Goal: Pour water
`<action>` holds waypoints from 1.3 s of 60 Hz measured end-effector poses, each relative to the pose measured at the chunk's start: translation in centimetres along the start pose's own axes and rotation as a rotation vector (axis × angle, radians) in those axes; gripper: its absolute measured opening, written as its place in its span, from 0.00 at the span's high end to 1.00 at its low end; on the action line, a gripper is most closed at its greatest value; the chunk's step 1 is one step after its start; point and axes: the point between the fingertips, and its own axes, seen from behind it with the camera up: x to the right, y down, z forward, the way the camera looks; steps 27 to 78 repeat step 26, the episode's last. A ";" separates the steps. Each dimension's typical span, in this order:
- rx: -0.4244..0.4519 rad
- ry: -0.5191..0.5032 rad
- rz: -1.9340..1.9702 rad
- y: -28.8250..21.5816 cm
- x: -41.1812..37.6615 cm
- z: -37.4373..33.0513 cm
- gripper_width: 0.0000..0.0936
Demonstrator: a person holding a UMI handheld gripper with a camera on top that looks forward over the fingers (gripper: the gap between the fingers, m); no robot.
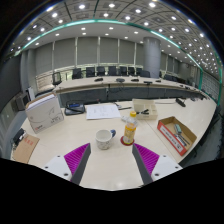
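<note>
1. No legible writing anywhere: the bottle's label too small to read, the boxes' printing likewise.
2. Tongs [110, 168] spread wide apart, gripping nothing, touching nothing; magenta pads [76, 156] on the inner faces of both fingers.
3. White cup [105, 139] standing on the table just ahead of the fingers, at about 12 o'clock, in line with the gap and not between the tips.
4. Orange-tinted bottle [130, 129] upright just beside the cup, at about 1 o'clock from it, slightly farther off.
5. Open cardboard box [176, 136] at 2 o'clock, well apart; white box [45, 112] at 10 o'clock; papers [101, 111] beyond the cup.
6. Pale table [110, 160] under everything; meeting room beyond, with long desks, dark chairs [100, 72] and ceiling spotlights.
</note>
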 end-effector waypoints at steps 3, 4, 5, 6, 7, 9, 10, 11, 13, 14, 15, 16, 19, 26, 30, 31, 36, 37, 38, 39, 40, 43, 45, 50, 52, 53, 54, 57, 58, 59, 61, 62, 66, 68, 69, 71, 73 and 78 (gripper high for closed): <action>0.000 -0.002 -0.011 0.5 -0.7 -2.1 0.08; 0.001 -0.002 -0.013 0.6 -1.0 -2.8 0.08; 0.002 -0.004 -0.017 0.8 -1.2 -3.3 0.08; 0.001 -0.006 -0.022 0.9 -1.4 -3.8 0.08; -0.001 -0.008 -0.028 1.0 -1.4 -4.2 0.08; -0.002 -0.002 -0.037 1.3 -1.8 -5.1 0.08; -0.002 0.003 -0.041 1.5 -1.9 -5.5 0.08; -0.003 0.006 -0.044 1.7 -1.9 -5.8 0.08; -0.006 0.009 -0.046 2.1 -2.0 -6.4 0.08; -0.008 0.006 -0.045 2.3 -2.1 -6.6 0.08; -0.010 0.003 -0.042 2.5 -2.2 -6.8 0.08; -0.010 0.000 -0.042 2.6 -2.1 -6.8 0.08; -0.015 0.008 -0.049 3.1 -1.9 -7.3 0.08; -0.022 0.012 -0.067 3.6 -2.1 -7.7 0.08; -0.022 0.012 -0.067 3.6 -2.1 -7.7 0.08; -0.022 0.012 -0.067 3.6 -2.1 -7.7 0.08; -0.022 0.012 -0.067 3.6 -2.1 -7.7 0.08; -0.022 0.012 -0.067 3.6 -2.1 -7.7 0.08; -0.022 0.012 -0.067 3.6 -2.1 -7.7 0.08; -0.022 0.012 -0.067 3.6 -2.1 -7.7 0.08; -0.022 0.012 -0.067 3.6 -2.1 -7.7 0.08; -0.022 0.012 -0.067 3.6 -2.1 -7.7 0.08; -0.022 0.012 -0.067 3.6 -2.1 -7.7 0.08; -0.022 0.012 -0.067 3.6 -2.1 -7.7 0.08; -0.022 0.012 -0.067 3.6 -2.1 -7.7 0.08; -0.022 0.012 -0.067 3.6 -2.1 -7.7 0.08; -0.022 0.012 -0.067 3.6 -2.1 -7.7 0.08; -0.022 0.012 -0.067 3.6 -2.1 -7.7 0.08; -0.022 0.012 -0.067 3.6 -2.1 -7.7 0.08; -0.022 0.012 -0.067 3.6 -2.1 -7.7 0.08; -0.022 0.012 -0.067 3.6 -2.1 -7.7 0.08; -0.022 0.012 -0.067 3.6 -2.1 -7.7 0.08; -0.022 0.012 -0.067 3.6 -2.1 -7.7 0.08; -0.022 0.012 -0.067 3.6 -2.1 -7.7 0.08; -0.022 0.012 -0.067 3.6 -2.1 -7.7 0.08; -0.022 0.012 -0.067 3.6 -2.1 -7.7 0.08; -0.022 0.012 -0.067 3.6 -2.1 -7.7 0.08; -0.022 0.012 -0.067 3.6 -2.1 -7.7 0.08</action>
